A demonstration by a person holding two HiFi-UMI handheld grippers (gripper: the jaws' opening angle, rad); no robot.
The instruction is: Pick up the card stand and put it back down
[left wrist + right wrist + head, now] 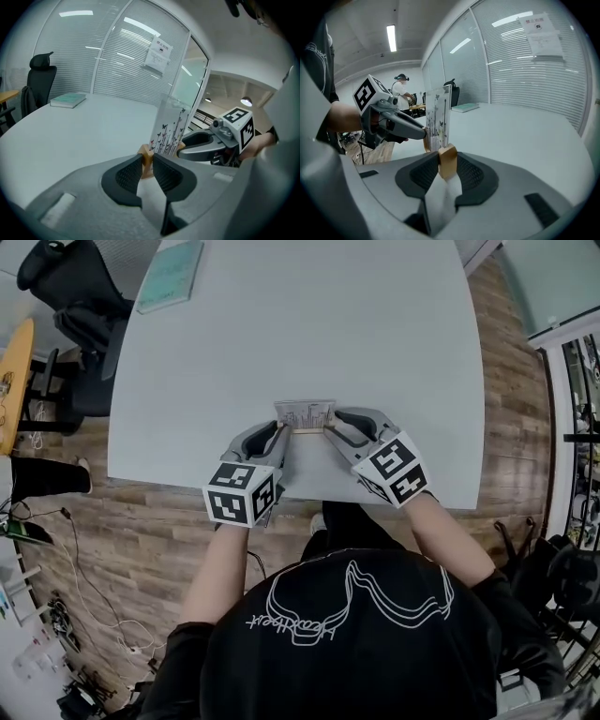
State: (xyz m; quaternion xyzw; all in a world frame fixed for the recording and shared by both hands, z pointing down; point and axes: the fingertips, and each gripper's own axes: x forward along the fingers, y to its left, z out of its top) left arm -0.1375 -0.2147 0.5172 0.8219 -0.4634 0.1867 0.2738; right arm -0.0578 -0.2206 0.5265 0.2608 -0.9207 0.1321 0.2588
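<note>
The card stand (305, 415) is a clear upright card printed with dark stems and butterflies, set in a small wooden base. It is near the front edge of the white table (309, 324). My left gripper (278, 433) holds the base's left end and my right gripper (332, 430) holds its right end. In the left gripper view the pads press on the wooden end (147, 155), with the card (169, 125) rising beyond. In the right gripper view the wooden block (447, 160) is pinched between the pads. Whether the base touches the table I cannot tell.
A teal book (171, 275) lies at the table's far left corner, and a black office chair (80, 310) stands beside it. The table's front edge (309, 495) is just behind the grippers. Glass walls with blinds (126, 61) surround the room.
</note>
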